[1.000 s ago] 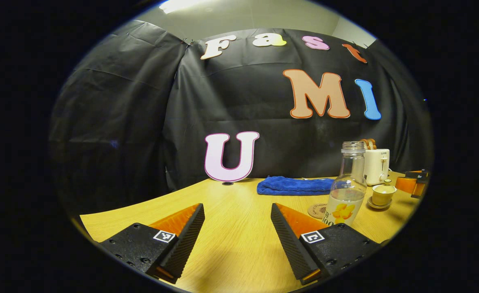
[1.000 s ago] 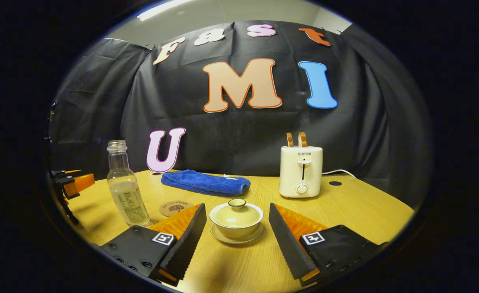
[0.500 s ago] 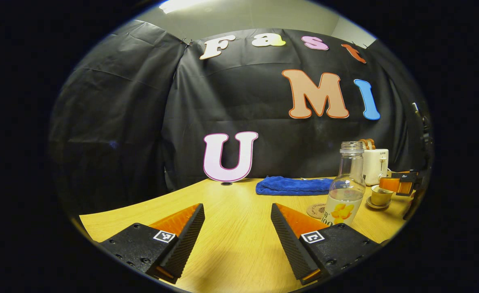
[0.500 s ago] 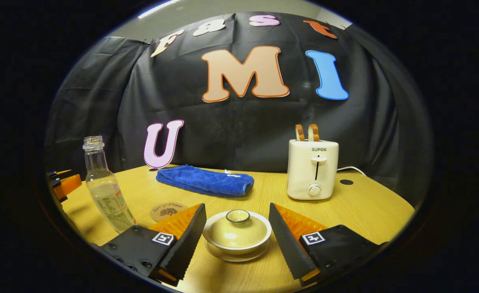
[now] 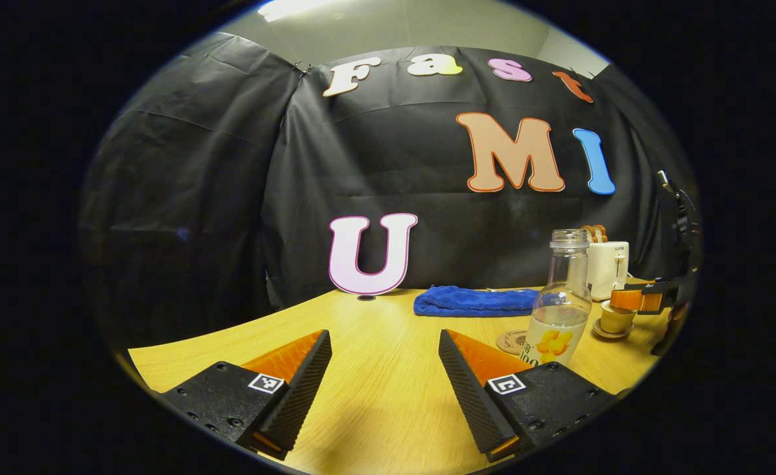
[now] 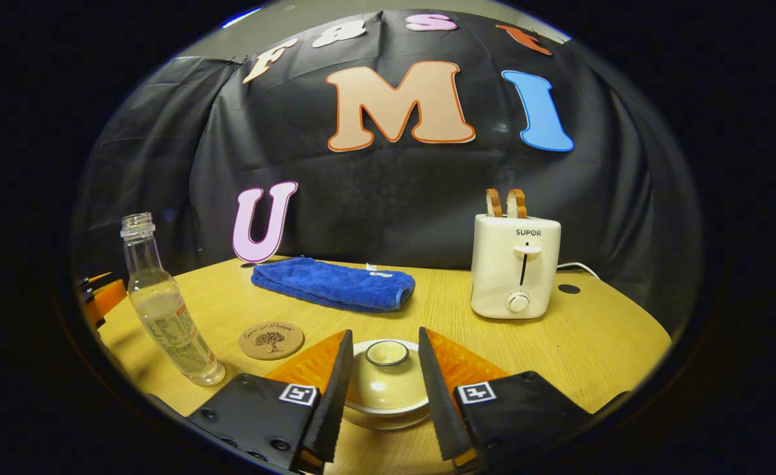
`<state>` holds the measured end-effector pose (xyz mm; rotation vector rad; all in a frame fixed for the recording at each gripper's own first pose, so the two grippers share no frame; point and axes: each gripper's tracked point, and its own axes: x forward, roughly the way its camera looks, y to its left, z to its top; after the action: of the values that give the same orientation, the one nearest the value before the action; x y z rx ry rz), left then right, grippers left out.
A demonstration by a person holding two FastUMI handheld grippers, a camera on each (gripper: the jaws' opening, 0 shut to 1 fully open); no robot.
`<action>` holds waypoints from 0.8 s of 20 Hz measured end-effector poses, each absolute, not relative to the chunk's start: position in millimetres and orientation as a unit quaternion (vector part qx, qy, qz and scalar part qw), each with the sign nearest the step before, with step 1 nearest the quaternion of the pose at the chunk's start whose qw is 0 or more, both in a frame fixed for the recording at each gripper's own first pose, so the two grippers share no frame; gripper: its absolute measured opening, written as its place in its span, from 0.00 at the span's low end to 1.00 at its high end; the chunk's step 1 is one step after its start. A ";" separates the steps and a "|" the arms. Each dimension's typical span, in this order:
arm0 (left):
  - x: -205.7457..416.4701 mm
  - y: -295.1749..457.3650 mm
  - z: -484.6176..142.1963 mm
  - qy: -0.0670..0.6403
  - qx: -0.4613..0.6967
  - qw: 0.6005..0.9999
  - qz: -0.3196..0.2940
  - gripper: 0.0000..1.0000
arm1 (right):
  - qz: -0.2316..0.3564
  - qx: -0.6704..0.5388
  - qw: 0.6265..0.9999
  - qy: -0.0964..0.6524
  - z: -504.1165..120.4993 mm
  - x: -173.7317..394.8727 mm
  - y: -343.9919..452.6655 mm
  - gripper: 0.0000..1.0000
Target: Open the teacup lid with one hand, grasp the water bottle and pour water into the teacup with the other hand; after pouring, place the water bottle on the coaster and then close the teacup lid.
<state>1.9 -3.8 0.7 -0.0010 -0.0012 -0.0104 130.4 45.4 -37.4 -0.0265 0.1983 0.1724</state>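
A folded blue terry towel (image 6: 333, 285) lies on the light wooden table (image 6: 598, 343), well apart from an upright cream two-slot toaster (image 6: 515, 265) holding two browned bread slices (image 6: 506, 202).

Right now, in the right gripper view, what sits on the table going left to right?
water bottle → coaster → blue towel → teacup lid, between the right gripper fingers → toaster

In the right gripper view, the teacup (image 6: 386, 389) sits between the right claw's (image 6: 379, 376) fingers. Ahead to the left lies the coaster (image 6: 271, 340), the bottle (image 6: 163, 310) further left. A towel (image 6: 333, 284) lies beyond; the toaster (image 6: 515, 265) stands ahead to the right.
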 end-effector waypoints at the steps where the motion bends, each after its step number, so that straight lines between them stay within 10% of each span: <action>1: 1.9 -3.9 0.6 -0.001 0.000 1.000 -0.005 0.96 | 0.087 -0.014 0.991 0.097 -36.0 130.3 46.2 0.58; 6: 1.6 -3.2 1.0 0.000 0.000 1.000 -0.005 0.95 | 0.081 -0.012 0.992 0.096 -35.2 130.1 44.2 0.31; 16: 0.5 -6.2 0.9 -0.001 -0.001 1.000 -0.012 0.95 | 0.054 -0.003 0.998 0.036 -16.5 115.9 31.5 0.31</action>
<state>0.5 -6.2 0.9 -0.0018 -0.0017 -0.0239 115.9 31.5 -16.5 -0.0066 0.0728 0.1080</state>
